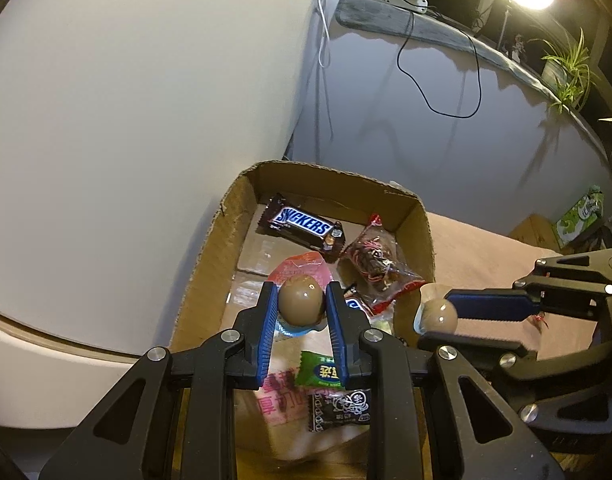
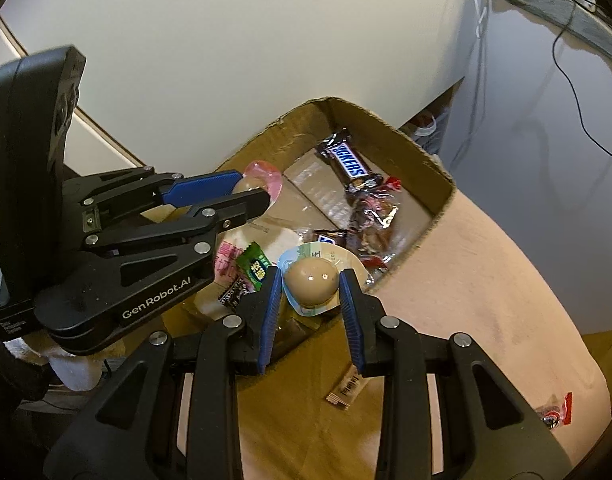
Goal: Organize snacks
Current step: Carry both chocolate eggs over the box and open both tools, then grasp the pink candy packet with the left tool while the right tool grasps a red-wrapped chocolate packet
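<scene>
Left gripper (image 1: 301, 305) fingers clamped on a brown egg in a pink-backed pack (image 1: 301, 299), held over the near half of the cardboard box (image 1: 210, 256); right gripper (image 2: 311, 285) fingers clamped on a second brown egg in a pale blue-green pack (image 2: 312, 282), held above the box's near right edge; both eggs sit sideways between blue pads (image 1: 268, 320); box stands on a pink-beige cover (image 2: 486, 280), against a white wall (image 1: 146, 100); inside the box: Snickers bar (image 1: 302, 226) at the far end, clear red-edged packet of dark snacks (image 1: 376, 262) by the right wall, green sachet (image 1: 320, 372) and black sachet (image 1: 340, 404) near the near end on a pink printed pack (image 1: 276, 398); a second blue-labelled bar is partly hidden under the packet, cannot tell more; outside the box, small barcode sachet (image 2: 346, 390) on a brown cardboard sheet (image 2: 298, 420), and a red-edged wrapped snack (image 2: 556, 410) at the cover's right edge.
</scene>
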`<state>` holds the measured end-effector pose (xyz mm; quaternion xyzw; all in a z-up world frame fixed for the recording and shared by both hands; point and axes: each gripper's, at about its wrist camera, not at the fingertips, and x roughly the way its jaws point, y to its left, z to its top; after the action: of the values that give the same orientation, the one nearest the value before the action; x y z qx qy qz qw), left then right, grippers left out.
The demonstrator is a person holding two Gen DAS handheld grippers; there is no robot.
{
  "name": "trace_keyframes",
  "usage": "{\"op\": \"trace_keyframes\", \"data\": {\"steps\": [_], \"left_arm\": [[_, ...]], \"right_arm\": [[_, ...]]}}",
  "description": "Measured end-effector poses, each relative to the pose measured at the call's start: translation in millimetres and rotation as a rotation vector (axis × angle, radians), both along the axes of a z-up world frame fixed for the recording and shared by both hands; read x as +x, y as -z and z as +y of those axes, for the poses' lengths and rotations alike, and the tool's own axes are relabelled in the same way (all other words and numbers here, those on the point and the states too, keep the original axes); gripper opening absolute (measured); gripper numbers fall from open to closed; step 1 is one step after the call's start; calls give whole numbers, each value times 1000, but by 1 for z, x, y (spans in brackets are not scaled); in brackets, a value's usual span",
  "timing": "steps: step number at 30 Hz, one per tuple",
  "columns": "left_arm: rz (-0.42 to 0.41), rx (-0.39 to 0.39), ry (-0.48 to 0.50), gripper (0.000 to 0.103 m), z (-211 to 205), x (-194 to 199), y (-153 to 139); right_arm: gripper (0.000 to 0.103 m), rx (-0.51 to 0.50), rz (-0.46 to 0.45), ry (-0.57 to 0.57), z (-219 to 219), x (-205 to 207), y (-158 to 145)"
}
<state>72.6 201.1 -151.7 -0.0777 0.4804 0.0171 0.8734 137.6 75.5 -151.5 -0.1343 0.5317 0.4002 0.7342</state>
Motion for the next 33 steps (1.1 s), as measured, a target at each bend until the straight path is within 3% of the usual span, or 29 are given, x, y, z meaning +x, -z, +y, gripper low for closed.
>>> {"op": "trace_keyframes", "data": {"steps": [19,31,32,33], "left_arm": [[-25,27,-10,24,-1,1,-13],[-59,60,49,28,-35,-4,-35],[-62,61,58,29,-39,-4,-37],[-65,63,71,30,-45,-4,-39]], "right_arm": [[40,2,-19,3,0,2,-3],[40,21,-39,68,-42,5,-17],[41,22,-40,77,-48,5,-18],[49,20,-42,87,-54,6,-18]]}}
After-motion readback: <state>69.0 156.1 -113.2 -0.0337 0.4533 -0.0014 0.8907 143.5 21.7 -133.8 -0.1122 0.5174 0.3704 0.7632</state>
